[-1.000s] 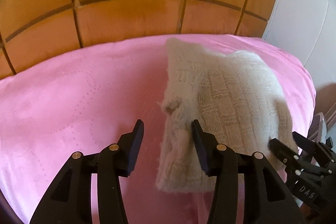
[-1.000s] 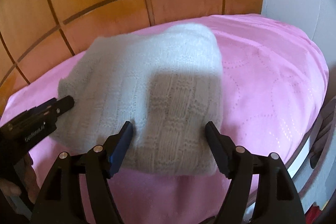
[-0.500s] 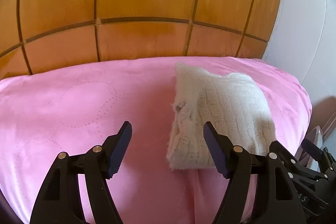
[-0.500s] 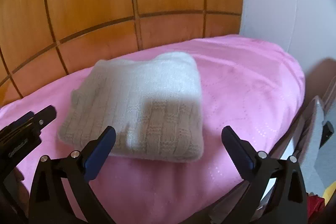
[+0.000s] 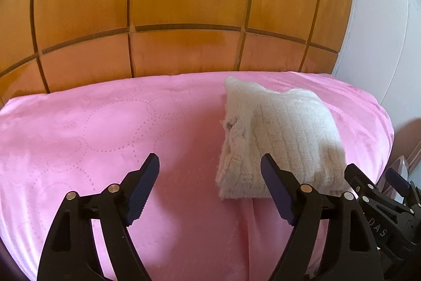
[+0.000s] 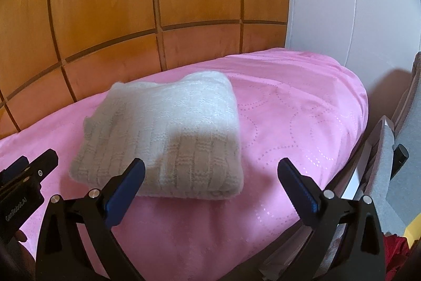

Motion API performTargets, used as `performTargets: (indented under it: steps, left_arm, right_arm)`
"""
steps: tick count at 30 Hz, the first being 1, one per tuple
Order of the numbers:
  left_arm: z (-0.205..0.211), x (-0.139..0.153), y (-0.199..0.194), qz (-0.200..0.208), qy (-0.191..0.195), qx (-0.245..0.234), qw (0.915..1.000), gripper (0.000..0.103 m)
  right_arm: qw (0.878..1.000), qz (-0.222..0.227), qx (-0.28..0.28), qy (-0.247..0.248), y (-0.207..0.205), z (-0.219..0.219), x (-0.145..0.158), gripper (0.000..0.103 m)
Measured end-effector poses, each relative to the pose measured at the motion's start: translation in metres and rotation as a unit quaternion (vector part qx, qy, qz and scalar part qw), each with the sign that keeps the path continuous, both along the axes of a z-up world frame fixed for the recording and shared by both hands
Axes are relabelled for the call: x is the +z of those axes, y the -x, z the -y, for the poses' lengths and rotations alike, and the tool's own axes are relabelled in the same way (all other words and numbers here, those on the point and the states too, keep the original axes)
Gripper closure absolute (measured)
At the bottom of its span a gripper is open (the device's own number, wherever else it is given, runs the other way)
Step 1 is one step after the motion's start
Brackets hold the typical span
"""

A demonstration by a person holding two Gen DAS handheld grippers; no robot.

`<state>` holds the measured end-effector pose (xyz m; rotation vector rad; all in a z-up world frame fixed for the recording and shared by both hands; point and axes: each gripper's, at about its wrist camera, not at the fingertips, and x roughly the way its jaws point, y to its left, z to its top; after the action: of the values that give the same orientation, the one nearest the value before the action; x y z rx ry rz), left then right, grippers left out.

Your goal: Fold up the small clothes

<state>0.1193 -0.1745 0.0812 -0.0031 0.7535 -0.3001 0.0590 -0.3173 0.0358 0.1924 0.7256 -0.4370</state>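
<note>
Knitted garment: a cream knit piece (image 5: 281,141) is seen folded into a thick rectangle, laid flat on the pink bedspread (image 5: 105,138) towards its right edge (cable and block texture is visible on top).
Left gripper: the left gripper (image 5: 209,177) is held spread wide above the bedspread near its front edge; nothing is gripped, and its right finger is seen just beside the garment's near left corner.
Right gripper: the right gripper (image 6: 210,173) is likewise spread apart and empty, held before the garment's near edge; whether its left finger touches the knit cannot be told.
Backdrop: a wooden panelled headboard (image 6: 131,4) is seen behind the bed, with a white wall (image 6: 342,4) at the right.
</note>
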Motion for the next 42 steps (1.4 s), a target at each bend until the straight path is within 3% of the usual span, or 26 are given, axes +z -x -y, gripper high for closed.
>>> performTargets:
  steps: [6, 9, 42]
  left_arm:
    - [-0.003, -0.005, 0.0, -0.003, -0.008, 0.009, 0.9999, 0.024]
    - [-0.007, -0.008, 0.0, -0.003, -0.011, 0.015, 0.9998, 0.016]
    - [-0.004, -0.013, 0.006, 0.002, -0.029, 0.014, 0.9995, 0.01]
  right_arm:
    - [1.0, -0.004, 0.0, 0.011, 0.0, -0.003, 0.0, 0.002]
    - [1.0, -0.009, -0.002, 0.013, -0.003, -0.003, 0.001, 0.002]
    - [1.0, -0.019, 0.016, 0.009, -0.012, -0.004, -0.009, 0.002]
